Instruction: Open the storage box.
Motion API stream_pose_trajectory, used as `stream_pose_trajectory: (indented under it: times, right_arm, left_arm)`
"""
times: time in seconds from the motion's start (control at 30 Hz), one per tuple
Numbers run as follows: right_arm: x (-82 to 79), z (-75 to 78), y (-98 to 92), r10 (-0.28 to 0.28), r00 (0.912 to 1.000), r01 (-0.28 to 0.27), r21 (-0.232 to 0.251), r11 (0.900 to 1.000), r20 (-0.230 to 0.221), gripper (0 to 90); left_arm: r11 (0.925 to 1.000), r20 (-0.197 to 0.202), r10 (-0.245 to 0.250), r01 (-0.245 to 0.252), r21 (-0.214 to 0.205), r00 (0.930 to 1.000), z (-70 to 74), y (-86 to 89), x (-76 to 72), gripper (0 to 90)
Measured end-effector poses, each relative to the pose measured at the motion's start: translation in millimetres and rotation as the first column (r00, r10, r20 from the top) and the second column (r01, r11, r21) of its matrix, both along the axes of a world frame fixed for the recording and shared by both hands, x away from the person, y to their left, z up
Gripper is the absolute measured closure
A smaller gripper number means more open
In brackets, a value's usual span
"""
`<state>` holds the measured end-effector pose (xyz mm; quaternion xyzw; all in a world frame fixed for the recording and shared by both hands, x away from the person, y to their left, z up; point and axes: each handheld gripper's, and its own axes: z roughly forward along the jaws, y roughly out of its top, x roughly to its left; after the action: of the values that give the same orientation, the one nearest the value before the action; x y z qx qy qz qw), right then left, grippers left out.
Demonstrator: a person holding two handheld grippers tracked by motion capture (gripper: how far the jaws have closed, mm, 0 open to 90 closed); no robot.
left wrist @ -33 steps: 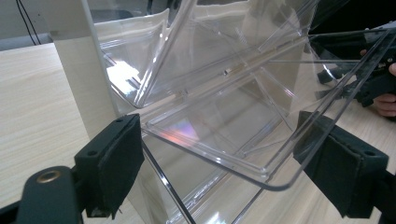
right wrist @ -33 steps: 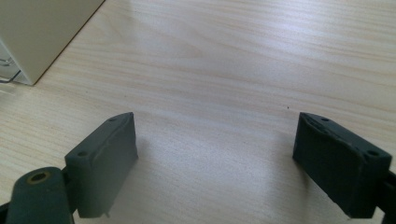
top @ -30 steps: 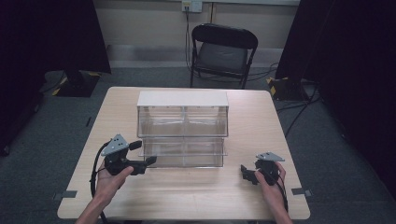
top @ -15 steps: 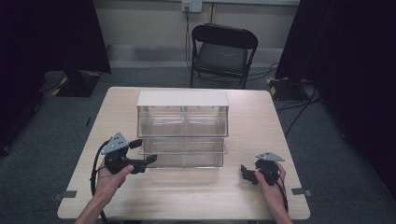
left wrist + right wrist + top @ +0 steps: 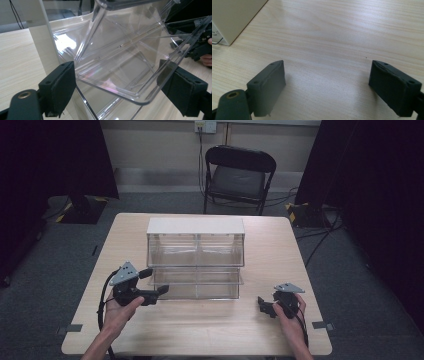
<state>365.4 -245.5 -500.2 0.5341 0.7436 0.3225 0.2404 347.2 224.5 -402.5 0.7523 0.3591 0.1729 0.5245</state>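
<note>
Drawer [image 5: 117, 67] of the clear bin unit [image 5: 196, 255] is sitting tipped out at the unit's lower front, mid-table, w/ the left gripper [image 5: 150, 290] at its left corner, jaws spread wide either side of the drawer's rim (not clamping yet). Right gripper [image 5: 266, 306] is idling over bare table [image 5: 342, 32], jaws apart and holding nothing, so I'm judging the drawer work as barely underway.

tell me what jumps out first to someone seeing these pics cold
The clear plastic drawer cabinet with a white top stands mid-table. The left gripper is at its lower-left corner, open fingers either side of a tilted-out clear drawer. The right gripper rests open on the bare wooden table.
</note>
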Motion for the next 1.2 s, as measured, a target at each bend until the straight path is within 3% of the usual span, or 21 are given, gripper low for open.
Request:
stream_pose_trajectory:
  times: [1.2]
  right_arm:
    - [0.0,0.0,0.0,-0.001,1.0,0.001,0.0,1.0,-0.001,12.9]
  left_arm:
    - [1.0,0.012,0.008,-0.008,-0.006,0.9999,11.1,-1.1,6.1,14.5]
